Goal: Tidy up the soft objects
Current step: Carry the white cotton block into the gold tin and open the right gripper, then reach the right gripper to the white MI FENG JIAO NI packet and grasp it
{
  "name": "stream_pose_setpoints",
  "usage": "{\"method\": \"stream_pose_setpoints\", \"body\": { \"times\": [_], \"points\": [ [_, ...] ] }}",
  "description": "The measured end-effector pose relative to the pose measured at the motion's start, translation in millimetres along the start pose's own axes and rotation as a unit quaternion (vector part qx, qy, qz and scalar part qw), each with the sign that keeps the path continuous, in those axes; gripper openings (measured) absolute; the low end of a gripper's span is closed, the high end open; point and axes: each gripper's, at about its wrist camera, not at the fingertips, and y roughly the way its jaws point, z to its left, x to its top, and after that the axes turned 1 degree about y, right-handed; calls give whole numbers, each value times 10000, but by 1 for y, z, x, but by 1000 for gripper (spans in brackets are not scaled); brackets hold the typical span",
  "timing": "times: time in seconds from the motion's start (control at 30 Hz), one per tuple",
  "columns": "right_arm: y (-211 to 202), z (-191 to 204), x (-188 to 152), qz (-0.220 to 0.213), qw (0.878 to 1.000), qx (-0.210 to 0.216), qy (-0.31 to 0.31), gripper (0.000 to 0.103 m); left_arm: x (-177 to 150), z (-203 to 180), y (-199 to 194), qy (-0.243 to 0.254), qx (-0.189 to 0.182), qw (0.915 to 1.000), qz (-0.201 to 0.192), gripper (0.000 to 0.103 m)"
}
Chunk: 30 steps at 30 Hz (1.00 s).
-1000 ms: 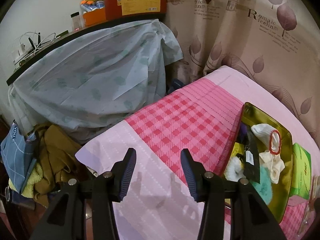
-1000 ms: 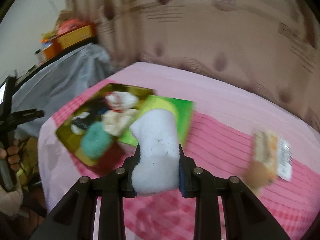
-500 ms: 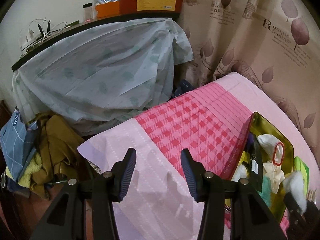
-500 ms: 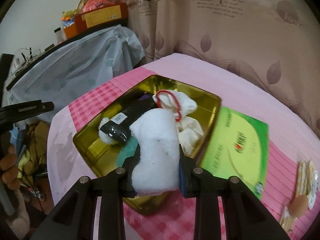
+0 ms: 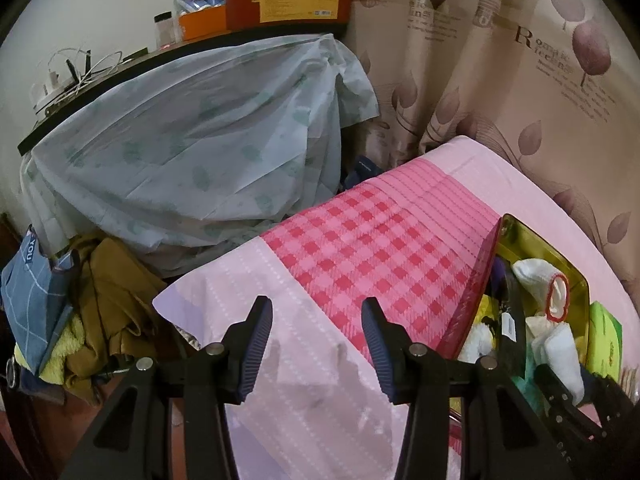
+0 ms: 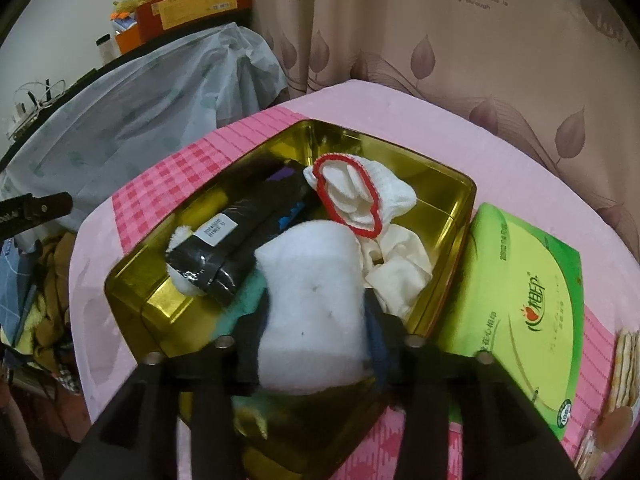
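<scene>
So the right tongs (image 6: 316, 320) came in from over by the snack packet and the green tissue pack (image 6: 520, 304), and now they're parked right over the gold tin (image 6: 132, 292). A second ago they were clamped hard on the white fluffy roll (image 6: 312, 300). Now the jaws are opening, and the roll still sits between them but has puffed out wider, with its far end already drooping onto the stuff in the tin. Looks to me like the drop is happening right now.

Just ahead of the right tongs in the tin: a white sock with a red cuff (image 6: 352, 196), a cream cloth (image 6: 400, 268) slightly to the right, a black wrapped bundle (image 6: 236, 240) off to the left, and something teal (image 6: 240, 300) under the left jaw. The tissue pack is just beside the tin on the right.

The left tongs (image 5: 316, 344) haven't budged. They're standing open with nothing between them, hovering over the pink bedspread (image 5: 360, 248), with the tin off to their right. You can see the roll (image 5: 560, 356) from there too, in the lower right corner.

My guess is one more soft thing is about sorted, as long as the roll slips clear of the jaws and doesn't snag on a pad when they lift away.
</scene>
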Motion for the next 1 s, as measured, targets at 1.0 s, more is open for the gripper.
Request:
{"method": "stream_pose_setpoints", "body": {
  "times": [1.0],
  "points": [
    [-160, -226, -97, -734, 9653, -1808, 1734, 66, -11, -29, -20, 806, 37, 9956, -485, 47]
  ]
}}
